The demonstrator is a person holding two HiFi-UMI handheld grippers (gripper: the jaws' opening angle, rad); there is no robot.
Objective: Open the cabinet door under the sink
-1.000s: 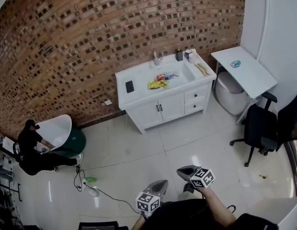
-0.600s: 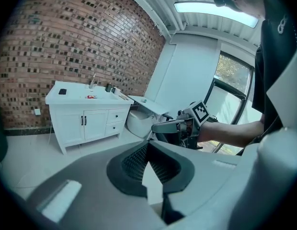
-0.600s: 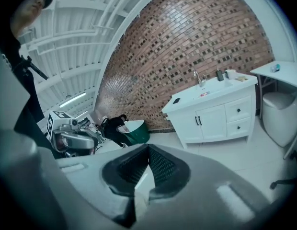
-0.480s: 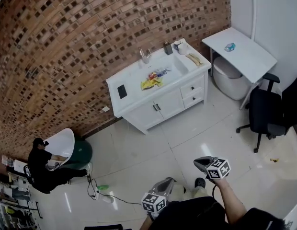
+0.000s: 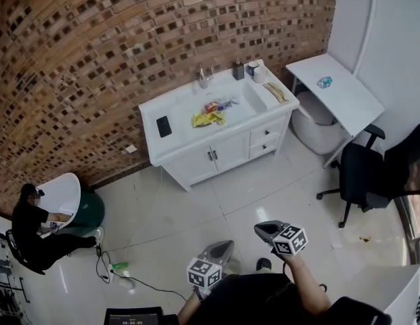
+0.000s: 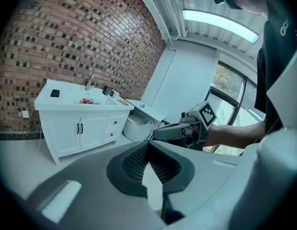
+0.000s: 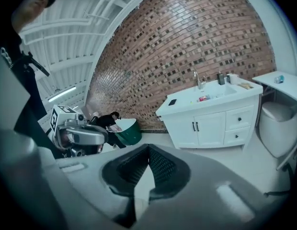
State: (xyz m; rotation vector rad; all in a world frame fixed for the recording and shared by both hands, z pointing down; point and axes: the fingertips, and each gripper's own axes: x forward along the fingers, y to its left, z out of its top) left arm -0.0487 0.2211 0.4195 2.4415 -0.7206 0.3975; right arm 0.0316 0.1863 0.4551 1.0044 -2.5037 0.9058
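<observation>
Brick wall [image 5: 95,53]: brown and dark bricks, filled the back of the room
Tiled floor [image 5: 196,212]: pale, glossy, lay between the person and the cabinet
Vanity cabinet [image 5: 179,107]: white, stood against the brick wall with a sink basin [image 5: 247,99] set in the right part of its top; well apart from both grippers, across the floor
Cabinet doors [image 5: 230,152]: a pair of white panelled doors in the front below the counter, just left of two drawers [image 5: 263,139]; both sat flush and closed
Left gripper [image 6: 147,144]: held low near the person's body, jaws together at the tips, nothing between them
Right gripper [image 7: 148,148]: beside the left one, jaws likewise closed and empty
Door handles [image 5: 213,155]: two dark vertical bars, side by side where the doors met
</observation>
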